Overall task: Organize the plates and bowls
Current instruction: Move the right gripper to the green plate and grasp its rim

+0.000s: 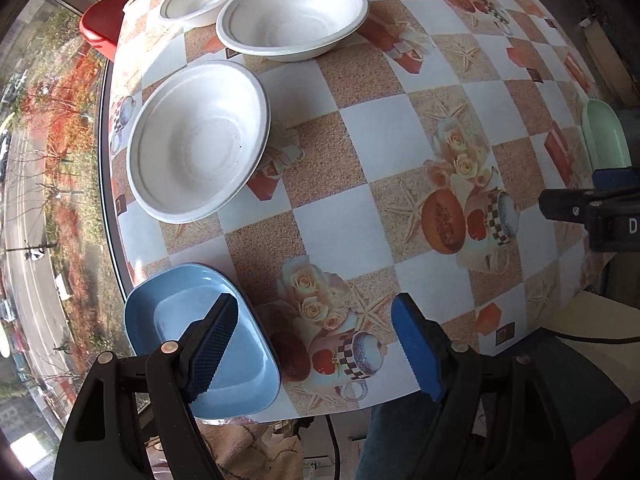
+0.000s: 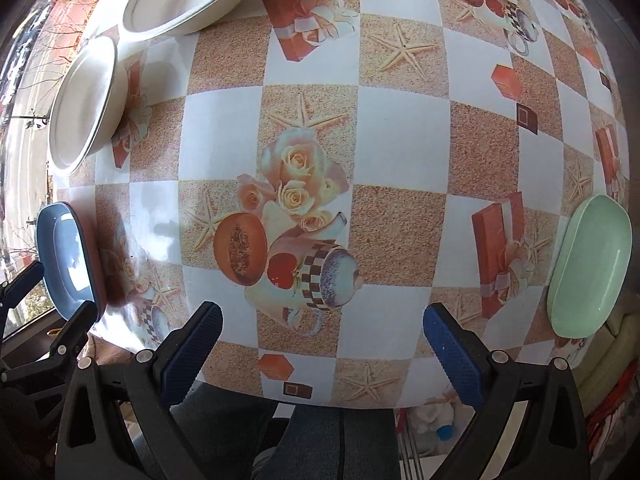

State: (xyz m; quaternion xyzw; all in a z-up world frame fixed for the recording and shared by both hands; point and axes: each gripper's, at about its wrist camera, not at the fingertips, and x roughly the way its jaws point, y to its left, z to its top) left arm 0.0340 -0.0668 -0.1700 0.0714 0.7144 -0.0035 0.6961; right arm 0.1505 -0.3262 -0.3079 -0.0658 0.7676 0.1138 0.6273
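While both the left tool (image 1: 316,348) and right tool (image 2: 322,352) hang wide open and empty, the blue plate (image 1: 248,376), nearest the desk's (image 1: 384,136) front edge beside the white bowls (image 1: 200,140), looks stiff and slick; grip its rim.

Three white bowls (image 1: 198,140), one blue dish (image 1: 168,320) and one green dish (image 2: 590,276) are visible.
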